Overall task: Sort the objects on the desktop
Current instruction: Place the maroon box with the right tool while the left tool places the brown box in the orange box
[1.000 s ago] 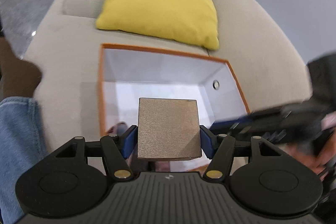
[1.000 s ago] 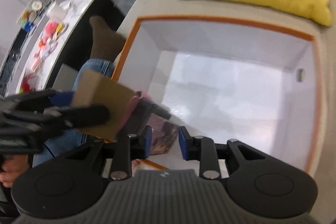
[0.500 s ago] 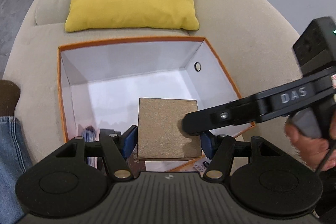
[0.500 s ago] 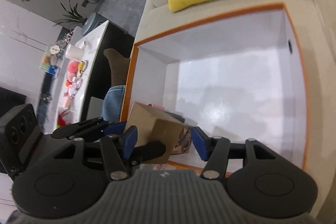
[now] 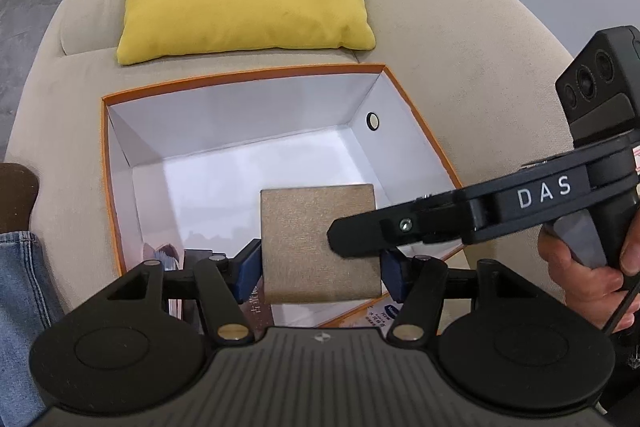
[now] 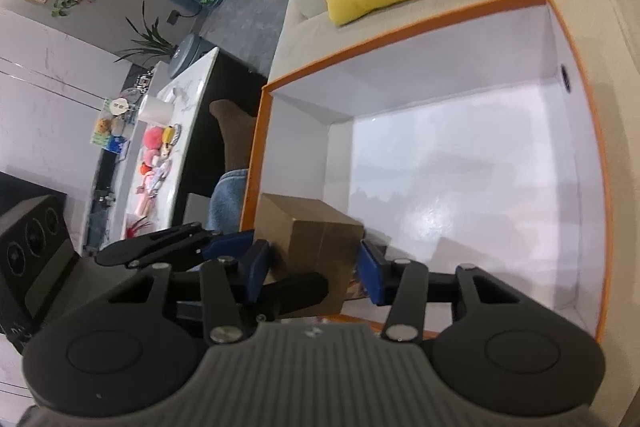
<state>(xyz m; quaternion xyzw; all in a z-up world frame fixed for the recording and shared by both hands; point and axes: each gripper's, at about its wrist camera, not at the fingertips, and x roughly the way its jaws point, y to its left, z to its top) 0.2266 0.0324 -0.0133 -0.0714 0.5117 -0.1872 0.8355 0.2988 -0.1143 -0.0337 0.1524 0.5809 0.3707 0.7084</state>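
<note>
Bright even indoor light, glare on the white box floor (image 6: pixel 460 195), strong fisheye bending at edges, slight blur

Left tongs (image 5: pixel 320 269) point steeply downward, blue pads (image 5: pixel 249 273) pressed against both sides of a brown box (image 5: pixel 320 243). Right tongs (image 6: pixel 314 269) reach in from the right, jaws closing around the same box, pads not yet pressing. The right hand (image 5: pixel 592 275) grips the handle, fingers wrapped.

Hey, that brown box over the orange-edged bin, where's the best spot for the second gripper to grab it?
Probably the two free flat sides of the brown box, coming from its right: the left gripper already clamps the other pair. The right gripper straddles them, jaws closing.
</note>
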